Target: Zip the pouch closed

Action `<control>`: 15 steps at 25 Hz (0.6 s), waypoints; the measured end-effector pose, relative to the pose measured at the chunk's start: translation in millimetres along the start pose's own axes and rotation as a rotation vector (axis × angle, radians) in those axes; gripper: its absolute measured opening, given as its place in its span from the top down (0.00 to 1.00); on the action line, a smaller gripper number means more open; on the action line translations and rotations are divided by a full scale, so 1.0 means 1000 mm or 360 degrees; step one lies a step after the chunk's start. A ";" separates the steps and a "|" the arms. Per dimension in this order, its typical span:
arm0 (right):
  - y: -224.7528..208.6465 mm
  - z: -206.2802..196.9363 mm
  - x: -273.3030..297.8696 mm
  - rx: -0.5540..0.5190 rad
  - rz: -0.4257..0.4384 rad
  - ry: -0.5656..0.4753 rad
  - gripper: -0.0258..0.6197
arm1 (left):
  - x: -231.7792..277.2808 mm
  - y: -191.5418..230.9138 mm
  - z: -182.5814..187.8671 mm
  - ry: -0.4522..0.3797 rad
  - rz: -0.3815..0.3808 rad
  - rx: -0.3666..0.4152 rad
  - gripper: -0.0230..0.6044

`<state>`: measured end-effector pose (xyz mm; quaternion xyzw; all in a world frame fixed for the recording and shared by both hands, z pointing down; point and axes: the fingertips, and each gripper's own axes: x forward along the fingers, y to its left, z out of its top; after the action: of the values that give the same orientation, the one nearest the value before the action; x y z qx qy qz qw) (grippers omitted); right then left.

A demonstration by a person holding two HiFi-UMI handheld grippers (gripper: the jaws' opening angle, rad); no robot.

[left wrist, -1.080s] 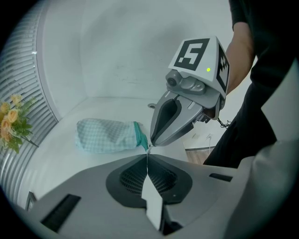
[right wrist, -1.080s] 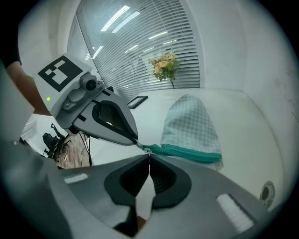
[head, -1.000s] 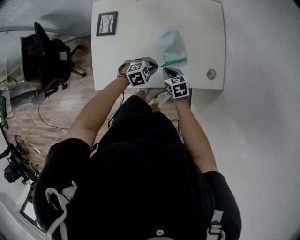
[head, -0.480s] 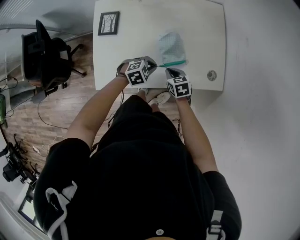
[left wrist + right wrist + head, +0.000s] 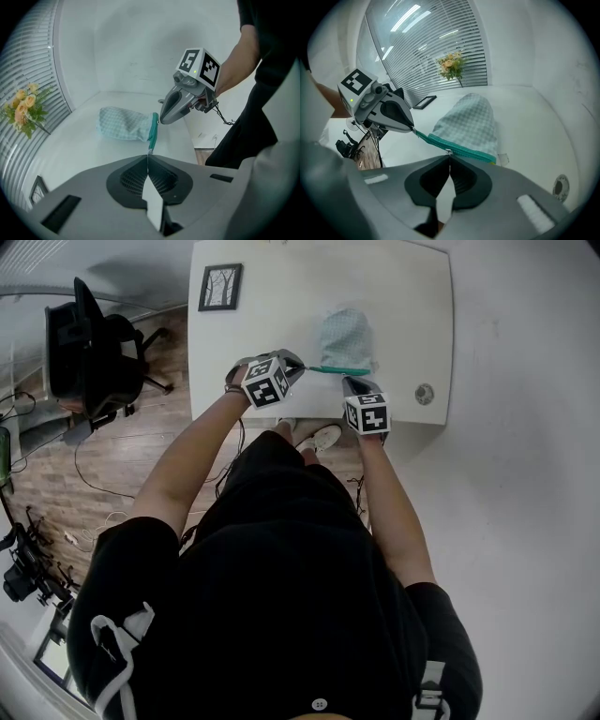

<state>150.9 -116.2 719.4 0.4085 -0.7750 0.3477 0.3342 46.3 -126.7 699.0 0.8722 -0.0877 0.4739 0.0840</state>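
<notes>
A pale green checked pouch lies on the white table, its teal zipper band along the near side. My left gripper is shut on the band's left end tab. My right gripper is shut on the small metal zipper pull, partway along the band. In the left gripper view the pouch lies beyond the shut left gripper, and the right gripper comes in from the right. In the right gripper view the band runs taut to the left gripper.
A framed picture lies at the table's far left corner. A round cable grommet sits near the front right corner. A black office chair stands left of the table. Flowers stand by the window blinds.
The two grippers have drawn apart, the left one leftward and the right one rightward. The zipper band now lies straighter and more level between them.
</notes>
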 end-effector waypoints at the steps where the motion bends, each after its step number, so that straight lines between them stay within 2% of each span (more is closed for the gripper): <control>1: 0.001 0.001 0.001 -0.0001 0.0001 0.0001 0.94 | -0.001 0.001 -0.002 0.0001 0.0002 -0.0004 0.95; 9: -0.004 0.001 0.001 -0.0013 -0.0046 0.0017 0.94 | -0.001 0.009 -0.011 0.0031 0.0031 -0.0017 0.95; 15: -0.028 -0.005 -0.006 0.0022 -0.0104 0.0020 0.94 | -0.006 0.028 -0.031 0.0042 0.0070 -0.0136 0.95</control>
<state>178.8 -121.3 724.9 0.4336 -0.7566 0.3446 0.3474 11.1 -146.2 712.1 0.8593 -0.1260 0.4830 0.1119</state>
